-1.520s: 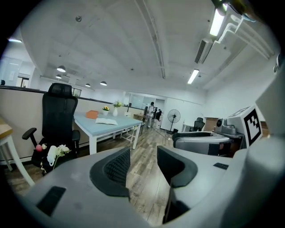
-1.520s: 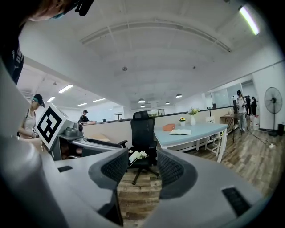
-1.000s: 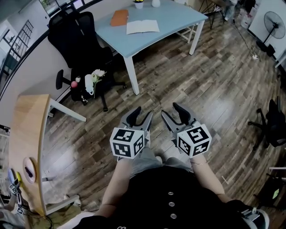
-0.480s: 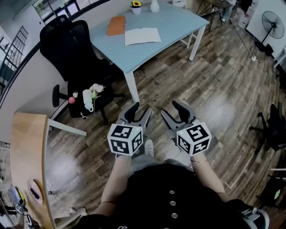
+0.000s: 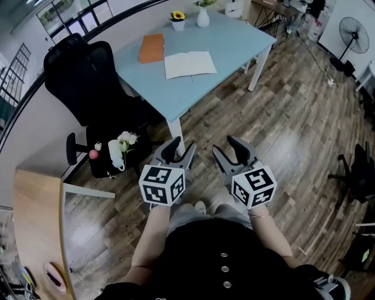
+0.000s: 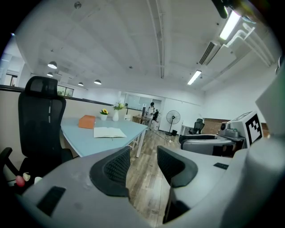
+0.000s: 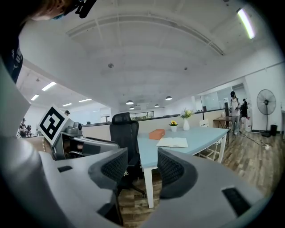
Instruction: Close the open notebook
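Notebook (image 5: 190,64) at 12 o'clock has drawn nearer (still open); left hand-held gripper (image 5: 183,146) and right hand-held gripper (image 5: 224,145) gape empty.

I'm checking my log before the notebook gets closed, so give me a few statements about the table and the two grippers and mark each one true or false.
1. The notebook lies open on the blue table. True.
2. The left gripper is shut on the notebook. False: its jaws are apart with nothing between them, and it is over the floor, short of the table.
3. An orange book lies closed on the table, next to the notebook but apart from it. True.
4. The right gripper has its jaws together. False: they are apart and empty.
5. The sunflower pot stands on the floor. False: it stands on the table near the white vase.
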`<state>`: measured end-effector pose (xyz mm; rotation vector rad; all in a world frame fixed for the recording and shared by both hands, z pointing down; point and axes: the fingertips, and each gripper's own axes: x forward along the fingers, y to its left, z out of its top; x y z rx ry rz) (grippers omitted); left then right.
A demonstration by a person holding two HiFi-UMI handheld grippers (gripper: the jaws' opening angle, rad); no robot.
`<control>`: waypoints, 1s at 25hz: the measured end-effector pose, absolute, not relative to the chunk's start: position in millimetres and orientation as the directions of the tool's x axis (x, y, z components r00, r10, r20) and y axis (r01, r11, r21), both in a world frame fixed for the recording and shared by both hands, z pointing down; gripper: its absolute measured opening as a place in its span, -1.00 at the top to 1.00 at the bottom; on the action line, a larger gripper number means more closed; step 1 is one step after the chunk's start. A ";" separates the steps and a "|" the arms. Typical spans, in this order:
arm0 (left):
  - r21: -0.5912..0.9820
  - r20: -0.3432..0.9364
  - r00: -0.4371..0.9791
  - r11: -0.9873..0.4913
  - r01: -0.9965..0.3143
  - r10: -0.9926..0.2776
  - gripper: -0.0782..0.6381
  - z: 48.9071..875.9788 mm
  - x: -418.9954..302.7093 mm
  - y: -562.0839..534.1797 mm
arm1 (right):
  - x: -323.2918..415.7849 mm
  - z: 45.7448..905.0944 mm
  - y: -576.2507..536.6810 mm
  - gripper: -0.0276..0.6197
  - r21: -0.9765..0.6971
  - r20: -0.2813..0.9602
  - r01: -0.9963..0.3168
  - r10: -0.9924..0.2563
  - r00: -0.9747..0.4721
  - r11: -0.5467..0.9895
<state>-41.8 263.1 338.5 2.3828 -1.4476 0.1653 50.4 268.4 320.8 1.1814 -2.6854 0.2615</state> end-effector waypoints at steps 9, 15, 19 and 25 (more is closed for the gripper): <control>0.272 0.283 0.504 -0.436 -0.858 -0.816 0.30 350.7 -46.0 238.1 | 33.1 326.1 238.0 0.31 -0.079 0.273 -0.743 -0.702 -0.658 0.665; 0.279 0.288 0.488 -0.415 -0.866 -0.824 0.30 353.2 -59.9 215.1 | 17.9 330.9 210.0 0.31 -0.080 0.286 -0.724 -0.680 -0.675 0.685; 0.285 0.301 0.468 -0.390 -0.876 -0.831 0.30 357.1 -71.0 191.4 | 9.2 334.9 183.1 0.31 -0.083 0.298 -0.710 -0.663 -0.687 0.699; 0.278 0.313 0.454 -0.377 -0.884 -0.834 0.30 352.0 -75.2 149.9 | 8.8 334.7 136.9 0.31 -0.096 0.307 -0.703 -0.651 -0.694 0.705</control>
